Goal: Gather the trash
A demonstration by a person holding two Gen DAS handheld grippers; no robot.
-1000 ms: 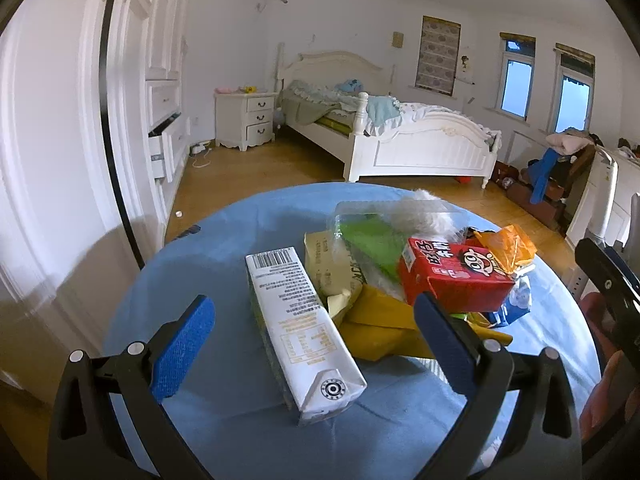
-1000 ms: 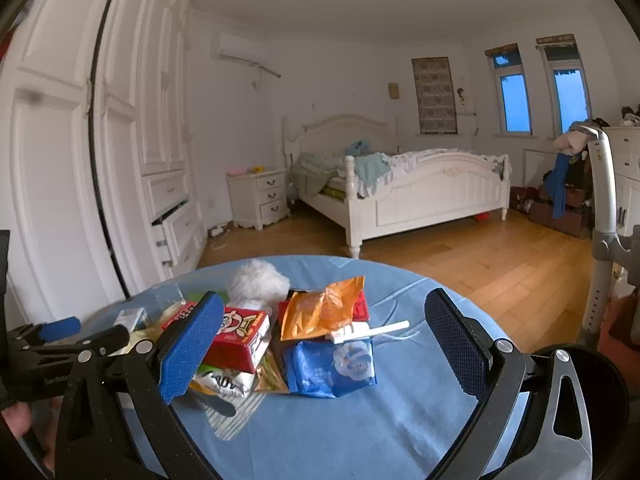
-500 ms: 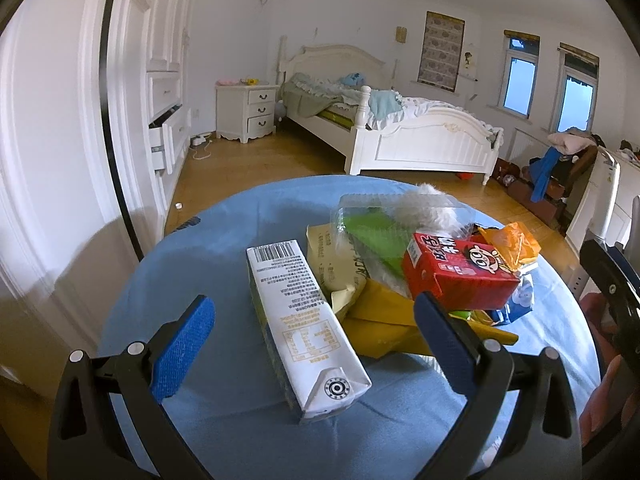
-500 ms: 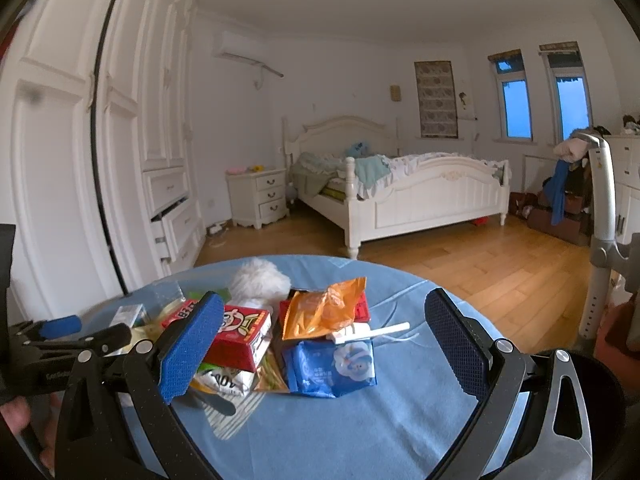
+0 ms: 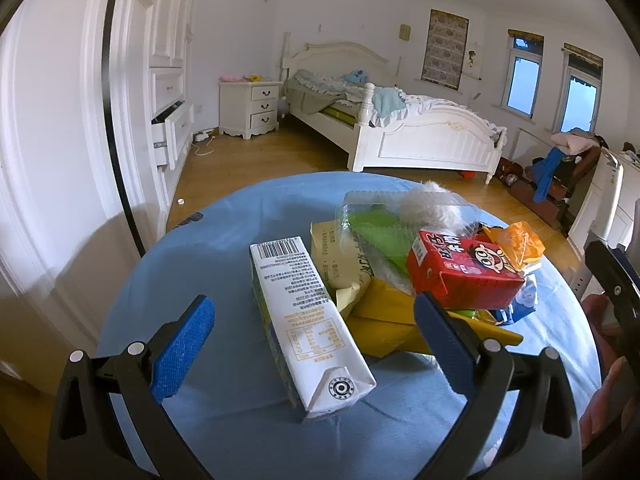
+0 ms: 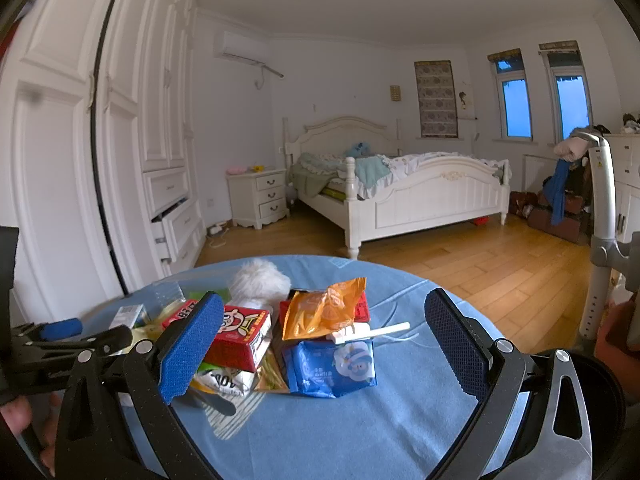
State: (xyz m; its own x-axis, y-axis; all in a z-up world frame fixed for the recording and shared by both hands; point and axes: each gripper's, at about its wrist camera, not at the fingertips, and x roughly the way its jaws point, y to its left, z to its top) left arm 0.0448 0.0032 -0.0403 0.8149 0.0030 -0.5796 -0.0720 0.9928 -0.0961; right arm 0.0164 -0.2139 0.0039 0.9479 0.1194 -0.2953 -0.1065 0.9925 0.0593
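Filling the lower half of both views, the round bench (image 5: 208, 248) under its blue cloth carries a heap of trash near its middle, with a white bed (image 6: 400, 196) across the wooden floor at twelve o'clock. Both tongs stand wide and hold nothing — the left tongs (image 5: 314, 340) straddle the near end of a white milk carton (image 5: 304, 320), its blue pads apart from the carton's sides; the right tongs (image 6: 320, 344) hover over the cloth at six o'clock of the heap. The carton lies flat, barcode end away, at nine o'clock of the pile. Beside it at three o'clock sits a yellow wrapper (image 5: 384, 320), and above that a red box (image 5: 460, 272) with a cartoon face rests tilted on the pile. At twelve o'clock a clear plastic tray (image 5: 376, 224) lies beside a white fluffy ball (image 6: 260, 280). An orange snack bag (image 6: 324, 312) lies above a blue wipes packet (image 6: 332, 368) — a white stick (image 6: 372, 332) lies between them.
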